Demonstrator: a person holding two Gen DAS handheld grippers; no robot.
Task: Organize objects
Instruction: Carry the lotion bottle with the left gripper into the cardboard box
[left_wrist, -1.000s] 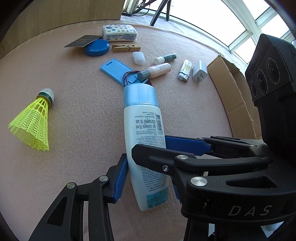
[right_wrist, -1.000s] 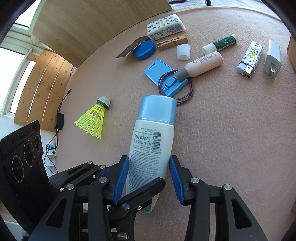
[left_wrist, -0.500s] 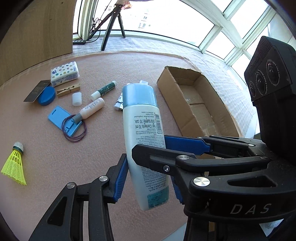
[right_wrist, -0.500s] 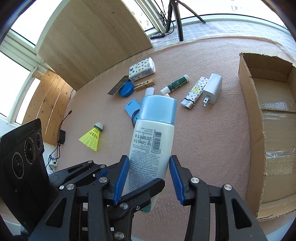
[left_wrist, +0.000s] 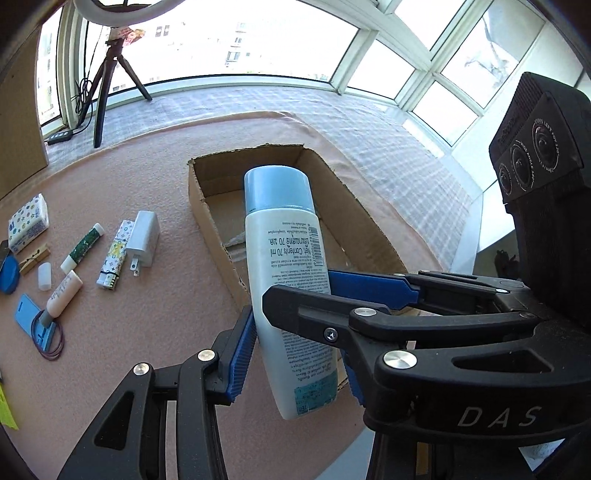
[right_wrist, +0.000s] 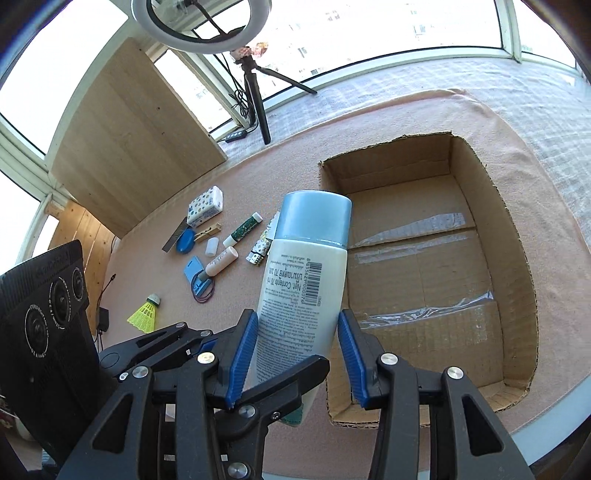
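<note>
Both my tongs are clamping one white plastic bottle with a light blue cap (right_wrist: 304, 273): left gripper (left_wrist: 295, 343) and right gripper (right_wrist: 295, 350) are each standing part open, pads pressing its sides. I am holding it above the open brown cardboard box's (right_wrist: 517, 266) near edge.

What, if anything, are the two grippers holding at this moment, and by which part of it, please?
Both the left gripper and the right gripper clamp the same white bottle by its lower body, blue cap pointing away.
</note>
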